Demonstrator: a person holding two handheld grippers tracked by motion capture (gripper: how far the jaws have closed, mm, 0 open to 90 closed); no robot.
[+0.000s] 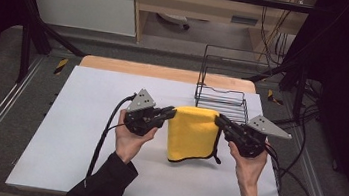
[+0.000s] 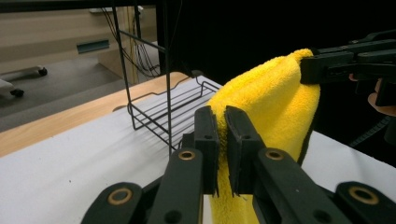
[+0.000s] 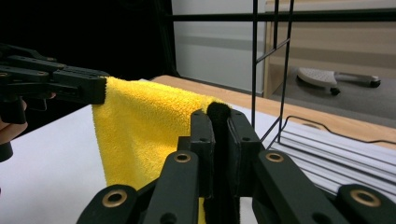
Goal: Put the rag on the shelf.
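1. Two grippers share one yellow cloth (image 1: 193, 134), each pinching a top corner: the left gripper (image 1: 170, 112) has the corner at the cloth's left end, the right gripper (image 1: 219, 119) the corner at its right end.
2. Both pairs of jaws are closed down to a narrow slit with fabric between them. In the left gripper view the yellow pile sits squeezed in the slit; in the right gripper view it is the cloth's dark edging that is caught.
3. The relation that matters: the held top edge runs straight across from one gripper to the other, level and fairly taut, so the cloth's long axis hangs downward from that edge toward the person.
4. Its lower end (with a dark trim along the bottom) appears to rest on the white table (image 1: 82, 137), so the cloth is lifted only in part.
5. A wire rack (image 1: 223, 96) stands just beyond the held edge, a little toward the right gripper's side, which makes the right hand (image 1: 250, 165) the nearer one to it.
6. My reading: any move that carries the cloth onward needs both hands travelling together, keeping the edge level.
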